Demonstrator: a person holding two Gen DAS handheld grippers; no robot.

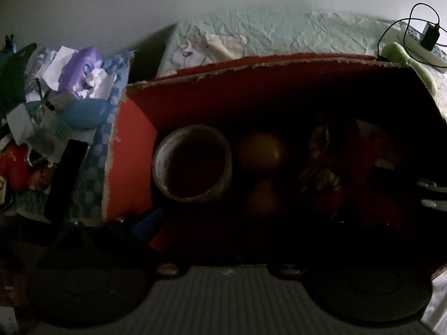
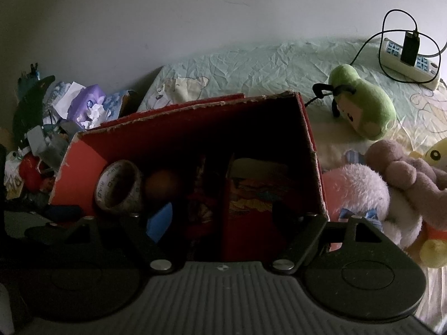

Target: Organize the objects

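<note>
A red cardboard box (image 1: 134, 150) with a torn rim stands open on the bed. Inside it lie a roll of tape (image 1: 192, 164), two brownish round things (image 1: 262, 150), a dark patterned item (image 1: 321, 162) and a red printed packet (image 2: 251, 195). My left gripper (image 1: 240, 223) hangs over the box's near side, jaws spread wide, its blue fingertip (image 1: 148, 223) beside the tape; the other finger is lost in shadow. My right gripper (image 2: 220, 215) also reaches into the box (image 2: 78, 173), open, with the tape roll (image 2: 120, 187) to its left. Neither holds anything.
Left of the box is a pile of clutter: tissue pack (image 2: 89, 103), papers, a blue bowl (image 1: 83, 111). Plush toys lie to the right: a green one (image 2: 363, 111), a pink one (image 2: 360, 189), a brown one (image 2: 405, 167). A power strip with charger (image 2: 408, 55) sits far right.
</note>
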